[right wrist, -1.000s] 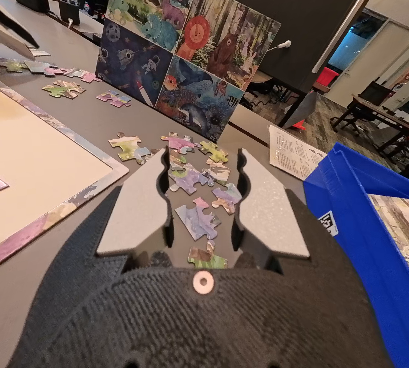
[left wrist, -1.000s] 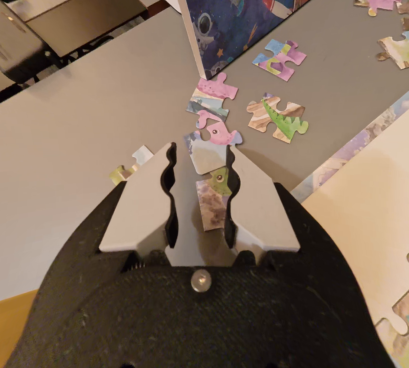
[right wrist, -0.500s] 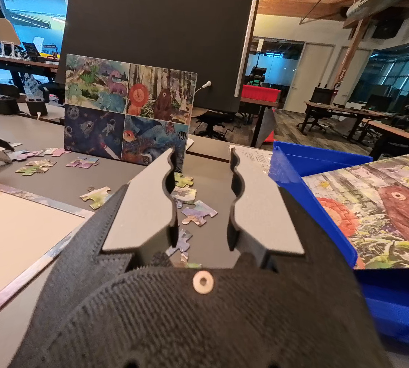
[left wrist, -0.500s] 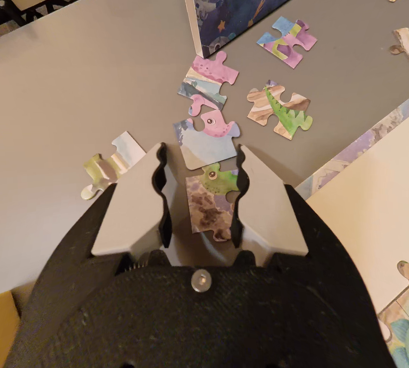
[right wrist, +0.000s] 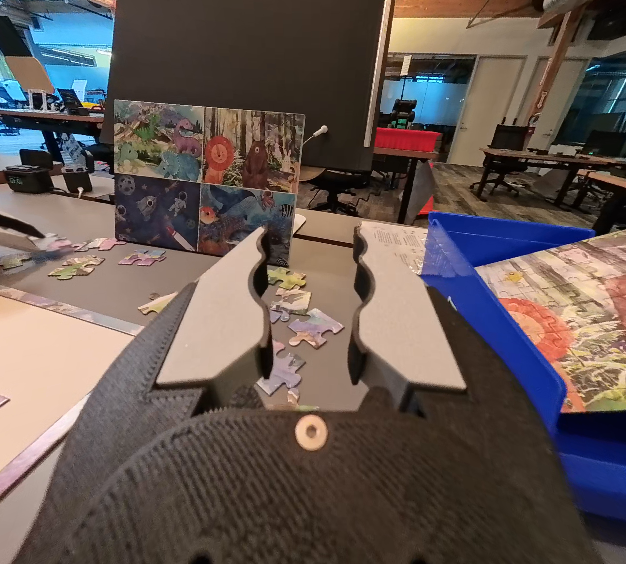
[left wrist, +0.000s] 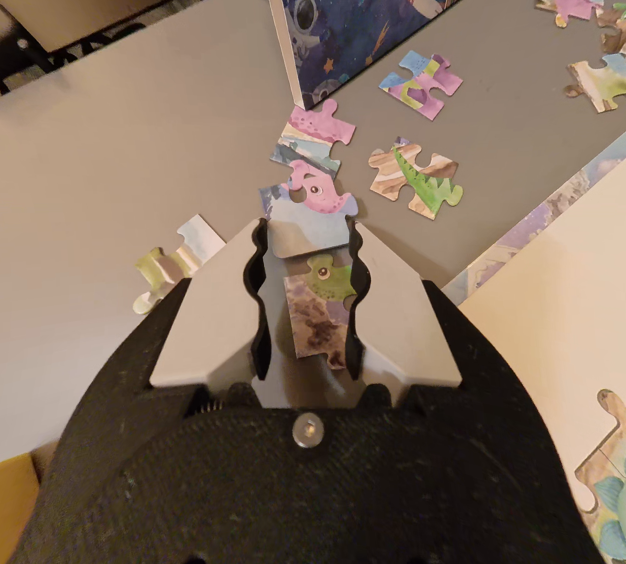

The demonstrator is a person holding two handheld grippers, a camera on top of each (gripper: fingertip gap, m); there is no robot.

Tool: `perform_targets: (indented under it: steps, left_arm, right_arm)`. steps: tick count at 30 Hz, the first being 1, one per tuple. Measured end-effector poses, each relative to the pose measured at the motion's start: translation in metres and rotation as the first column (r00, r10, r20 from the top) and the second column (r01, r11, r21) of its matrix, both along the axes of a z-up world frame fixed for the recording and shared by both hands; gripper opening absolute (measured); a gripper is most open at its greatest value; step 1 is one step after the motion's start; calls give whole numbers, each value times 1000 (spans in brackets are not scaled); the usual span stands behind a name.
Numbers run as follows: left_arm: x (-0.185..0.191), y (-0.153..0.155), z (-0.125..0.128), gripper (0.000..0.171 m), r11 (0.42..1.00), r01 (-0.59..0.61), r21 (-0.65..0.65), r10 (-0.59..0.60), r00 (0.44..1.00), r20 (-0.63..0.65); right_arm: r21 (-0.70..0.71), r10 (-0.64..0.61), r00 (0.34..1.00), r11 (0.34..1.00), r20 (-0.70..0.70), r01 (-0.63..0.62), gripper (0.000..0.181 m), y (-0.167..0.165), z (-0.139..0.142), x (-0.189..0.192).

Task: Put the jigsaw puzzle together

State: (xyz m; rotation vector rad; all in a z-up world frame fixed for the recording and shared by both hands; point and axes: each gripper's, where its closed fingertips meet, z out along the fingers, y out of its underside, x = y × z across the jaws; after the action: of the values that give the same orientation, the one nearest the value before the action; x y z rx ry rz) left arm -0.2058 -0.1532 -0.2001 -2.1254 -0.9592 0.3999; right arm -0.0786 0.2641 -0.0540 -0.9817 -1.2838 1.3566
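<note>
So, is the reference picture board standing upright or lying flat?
Upright. The picture board stands on its lower edge on the grey table, behind the loose puzzle pieces.

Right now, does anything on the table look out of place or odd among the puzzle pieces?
One thing: the pink dinosaur head piece lies overlapping its neighbours rather than flat and apart, covering the edge of the pink striped piece and the top of the green dinosaur face piece, between the open left gripper fingers. Nothing looks damaged.
</note>
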Motion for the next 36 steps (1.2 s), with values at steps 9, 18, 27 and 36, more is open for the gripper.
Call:
perform_targets:
  steps: [9, 18, 27, 36]
  left_arm:
    - [19, 33, 46, 46, 982, 178, 71, -160, 966, -202]
    - [118, 116, 55, 47, 767, 641, 21, -619, 748, -239]
    - [172, 121, -2, 48, 570, 817, -87, -818, 574, 40]
    - [170, 122, -8, 55, 588, 806, -71, -804, 592, 63]
  right_arm:
    - [54, 33, 999, 998, 19, -34, 51, -13, -4, -3]
    - [144, 279, 946, 942, 166, -303, 74, -109, -34, -9]
    - [289, 262, 942, 904, 211, -316, 71, -134, -51, -8]
    - [218, 229, 957, 939, 178, -265, 69, -109, -41, -9]
